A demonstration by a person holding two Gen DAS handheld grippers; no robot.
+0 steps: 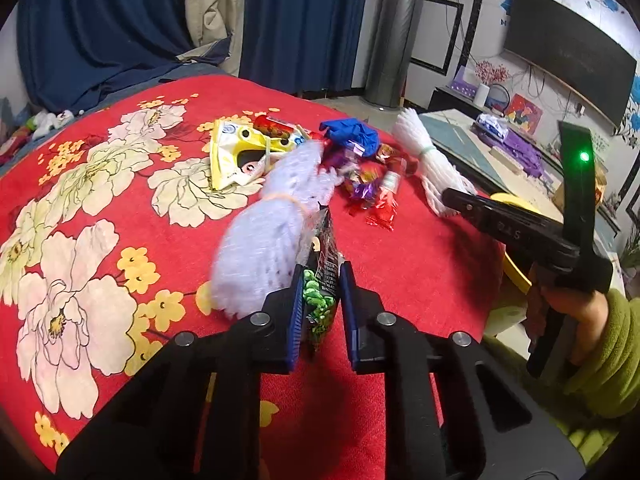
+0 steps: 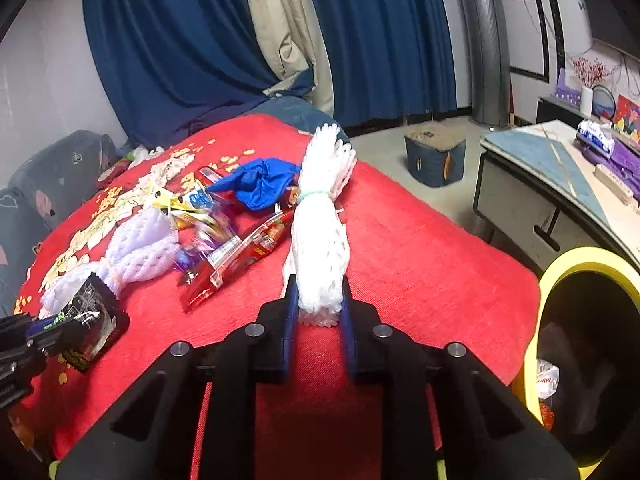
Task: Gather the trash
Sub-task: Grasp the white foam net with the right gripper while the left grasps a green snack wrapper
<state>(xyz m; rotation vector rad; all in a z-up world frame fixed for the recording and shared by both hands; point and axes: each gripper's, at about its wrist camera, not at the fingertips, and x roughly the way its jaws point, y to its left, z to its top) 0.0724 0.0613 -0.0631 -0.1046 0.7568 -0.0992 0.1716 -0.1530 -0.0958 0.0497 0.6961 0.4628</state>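
L gripper point(image 1: 320, 280) pinches black wrapper point(image 1: 322, 276) — R gripper point(image 2: 318, 300) (foam net point(image 2: 320, 240)).

blue curtains point(image 2: 188, 48) across the back wall, a beige curtain point(image 2: 280, 20) hanging between them. silver pipe point(image 1: 394, 32) rising from the floor, right of the curtains. white wall with black frame lines point(image 1: 444, 20) and blue flower decals. dark screen point(image 1: 568, 48) mounted on that wall. low desk point(image 2: 532, 184) at right, vase point(image 2: 586, 101) and purple boxes behind it. grey floor point(image 2: 384, 140), blue stool point(image 2: 434, 160). red floral bedspread point(image 1: 80, 200).
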